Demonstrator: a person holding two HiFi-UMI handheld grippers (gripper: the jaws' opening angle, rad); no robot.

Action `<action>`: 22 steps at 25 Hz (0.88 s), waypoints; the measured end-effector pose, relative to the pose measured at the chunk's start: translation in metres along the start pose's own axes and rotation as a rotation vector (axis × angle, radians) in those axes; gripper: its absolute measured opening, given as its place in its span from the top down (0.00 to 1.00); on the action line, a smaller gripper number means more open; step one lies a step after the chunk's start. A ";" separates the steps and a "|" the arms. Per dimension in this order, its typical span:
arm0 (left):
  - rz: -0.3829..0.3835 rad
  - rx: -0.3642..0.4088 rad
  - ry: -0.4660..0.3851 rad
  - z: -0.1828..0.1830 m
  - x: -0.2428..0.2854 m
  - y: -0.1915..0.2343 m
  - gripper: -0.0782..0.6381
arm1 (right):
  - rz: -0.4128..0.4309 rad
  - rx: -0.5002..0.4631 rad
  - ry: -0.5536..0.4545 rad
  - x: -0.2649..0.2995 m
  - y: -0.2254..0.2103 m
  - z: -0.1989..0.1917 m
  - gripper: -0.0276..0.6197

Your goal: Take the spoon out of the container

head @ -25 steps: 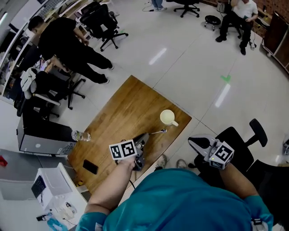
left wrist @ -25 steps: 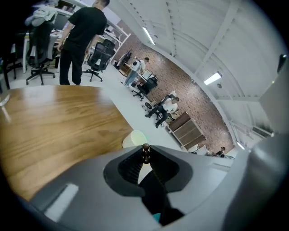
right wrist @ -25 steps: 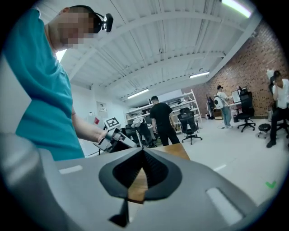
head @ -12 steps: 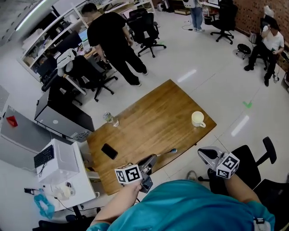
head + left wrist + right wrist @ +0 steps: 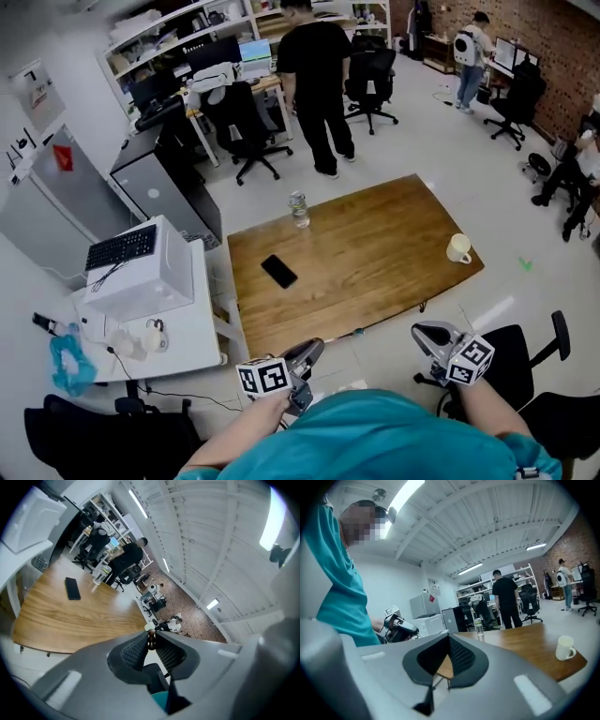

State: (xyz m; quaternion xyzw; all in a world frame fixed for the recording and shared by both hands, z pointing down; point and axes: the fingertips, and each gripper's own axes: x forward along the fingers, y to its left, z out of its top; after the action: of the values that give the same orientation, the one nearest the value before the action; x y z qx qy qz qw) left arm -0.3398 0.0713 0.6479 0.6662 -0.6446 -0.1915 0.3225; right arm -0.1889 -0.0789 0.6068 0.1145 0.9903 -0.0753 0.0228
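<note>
A white cup (image 5: 458, 247) stands at the right end of the wooden table (image 5: 375, 253); in the right gripper view the cup (image 5: 565, 648) is empty-looking from the side. My left gripper (image 5: 313, 347) is held off the table's near edge, close to my body. It is shut on the thin spoon (image 5: 150, 640), whose tip (image 5: 358, 331) pokes out toward the table edge. My right gripper (image 5: 427, 332) hovers to the right of the table, below the cup's corner. In its own view the right gripper (image 5: 449, 639) is shut with nothing in it.
A black phone (image 5: 279, 271) and a water bottle (image 5: 298, 208) are on the table's left part. A person in black (image 5: 319, 80) stands beyond it among office chairs. A white cabinet (image 5: 141, 272) flanks the table's left; a black chair (image 5: 525, 361) is by my right arm.
The view has swung and the table has drawn farther from me. Both grippers have come back off the table toward my body. The spoon stays in the left gripper, away from the cup.
</note>
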 end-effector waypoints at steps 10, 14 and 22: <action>0.167 -0.015 -0.195 -0.083 -0.099 -0.075 0.82 | 0.199 -0.046 0.009 -0.064 0.105 -0.003 0.95; 0.211 0.099 -0.212 -0.113 -0.095 -0.122 0.82 | 0.250 -0.025 0.020 -0.110 0.125 -0.010 0.95; 0.237 0.389 -0.259 -0.139 -0.164 -0.200 0.82 | 0.303 -0.015 0.044 -0.143 0.212 -0.002 0.95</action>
State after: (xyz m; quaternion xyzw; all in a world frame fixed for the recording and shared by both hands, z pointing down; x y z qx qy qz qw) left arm -0.1152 0.2499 0.5861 0.6055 -0.7788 -0.1085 0.1232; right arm -0.0012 0.0940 0.5872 0.2641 0.9625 -0.0611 0.0128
